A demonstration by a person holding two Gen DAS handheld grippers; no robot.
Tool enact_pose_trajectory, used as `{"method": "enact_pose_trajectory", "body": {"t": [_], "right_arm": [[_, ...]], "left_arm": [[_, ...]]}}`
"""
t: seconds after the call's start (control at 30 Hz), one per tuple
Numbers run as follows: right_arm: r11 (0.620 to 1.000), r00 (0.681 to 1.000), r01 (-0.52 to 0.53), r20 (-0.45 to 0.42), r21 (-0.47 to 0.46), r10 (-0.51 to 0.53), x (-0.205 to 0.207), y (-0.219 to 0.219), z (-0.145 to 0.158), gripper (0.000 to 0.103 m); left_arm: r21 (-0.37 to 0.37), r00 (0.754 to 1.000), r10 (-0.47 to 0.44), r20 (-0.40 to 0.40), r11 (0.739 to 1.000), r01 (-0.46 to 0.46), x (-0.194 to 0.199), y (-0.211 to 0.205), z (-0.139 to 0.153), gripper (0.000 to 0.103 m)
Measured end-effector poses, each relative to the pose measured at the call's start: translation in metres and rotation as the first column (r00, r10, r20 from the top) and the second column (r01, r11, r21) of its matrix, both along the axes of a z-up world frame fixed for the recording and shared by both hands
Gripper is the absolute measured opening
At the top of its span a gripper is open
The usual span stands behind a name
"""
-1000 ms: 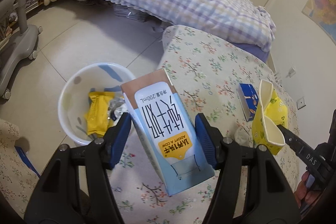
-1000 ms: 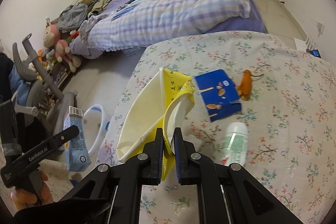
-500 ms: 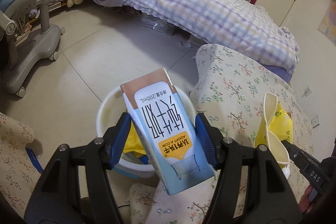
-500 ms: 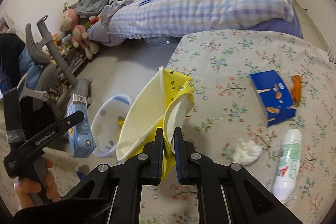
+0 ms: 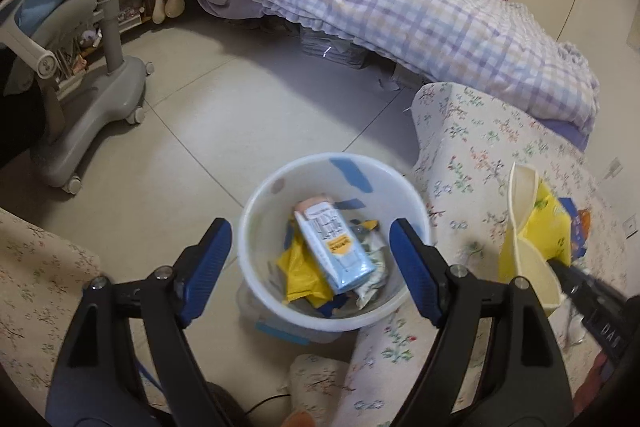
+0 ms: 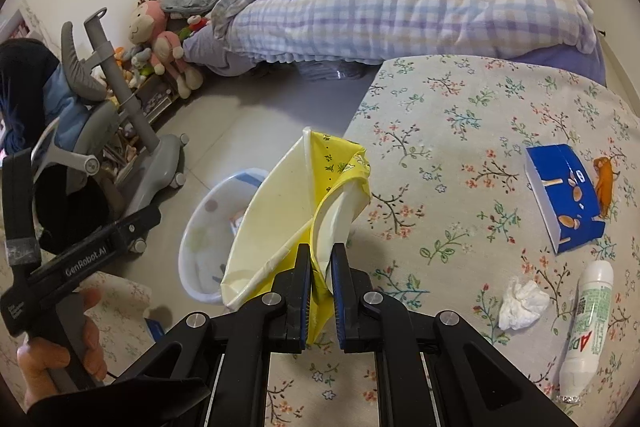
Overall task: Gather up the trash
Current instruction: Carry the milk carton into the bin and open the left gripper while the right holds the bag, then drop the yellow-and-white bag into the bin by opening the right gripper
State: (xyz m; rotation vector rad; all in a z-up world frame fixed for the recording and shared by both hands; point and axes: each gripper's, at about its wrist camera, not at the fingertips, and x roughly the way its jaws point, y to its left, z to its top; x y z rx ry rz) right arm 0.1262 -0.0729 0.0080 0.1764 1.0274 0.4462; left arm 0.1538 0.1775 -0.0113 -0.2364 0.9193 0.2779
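The left gripper [image 5: 310, 259] has just been opening; its jaws stand apart with nothing between them, above the white bin [image 5: 256, 227] on the floor. The milk carton [image 5: 334, 247] lies inside on yellow wrappers. To the right, the right gripper [image 6: 321, 267] is clamped on a crumpled yellow paper cup [image 6: 288, 211] over the floral table [image 6: 460, 131]. Farther right lie a tissue [image 6: 522, 301], a white bottle [image 6: 590, 323] and a blue box [image 6: 564, 195].

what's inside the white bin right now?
In the white bin: a light-blue milk carton lying on top of yellow wrappers and a crumpled silvery wrapper. The bin's bottom is covered.
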Motion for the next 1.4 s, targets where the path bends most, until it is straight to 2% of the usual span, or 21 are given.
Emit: {"method": "enact_pose_trajectory", "body": {"t": [0.27,0.4,0.63,0.7,0.77,0.8,0.83,0.9,1.4], "right_arm": [[0.999,0.999,-0.045,0.016,0.028,0.044,0.005,0.031,-0.005,0.010],[0.997,0.998,-0.064,0.022,0.046,0.063,0.008,0.050,-0.007,0.011],[0.993,0.996,-0.088,0.036,0.072,0.086,0.013,0.071,-0.014,0.012],[0.990,0.995,-0.099,0.038,0.102,0.096,0.014,0.074,-0.016,0.012],[0.985,0.993,-0.117,0.035,0.125,0.114,0.015,0.077,-0.017,0.016],[0.985,0.993,-0.119,0.033,0.122,0.116,0.015,0.078,-0.017,0.024],[0.986,0.993,-0.119,0.032,0.119,0.116,0.015,0.078,-0.017,0.039],[0.987,0.994,-0.105,0.042,0.121,0.101,0.015,0.076,-0.015,0.061],[0.996,0.995,-0.069,0.069,0.048,0.066,0.006,0.051,-0.003,0.063]], "left_arm": [[0.071,0.999,0.012,-0.047,0.997,-0.009,-0.019,0.021,-0.006,0.084],[0.106,0.998,0.025,-0.049,0.994,-0.020,-0.026,0.030,-0.007,0.091],[0.146,0.996,0.035,-0.087,0.989,-0.022,-0.033,0.043,-0.013,0.095],[0.137,0.995,0.046,-0.092,0.990,-0.033,-0.033,0.047,-0.014,0.095],[0.124,0.994,0.055,-0.097,0.991,-0.043,-0.034,0.050,-0.014,0.095],[0.121,0.993,0.057,-0.100,0.992,-0.045,-0.034,0.051,-0.015,0.095],[0.120,0.993,0.060,-0.104,0.992,-0.047,-0.034,0.051,-0.016,0.095],[0.117,0.992,0.061,-0.109,0.992,-0.048,-0.035,0.051,-0.017,0.095],[0.093,0.995,0.034,-0.092,0.995,-0.026,-0.035,0.042,-0.011,0.095]]}}
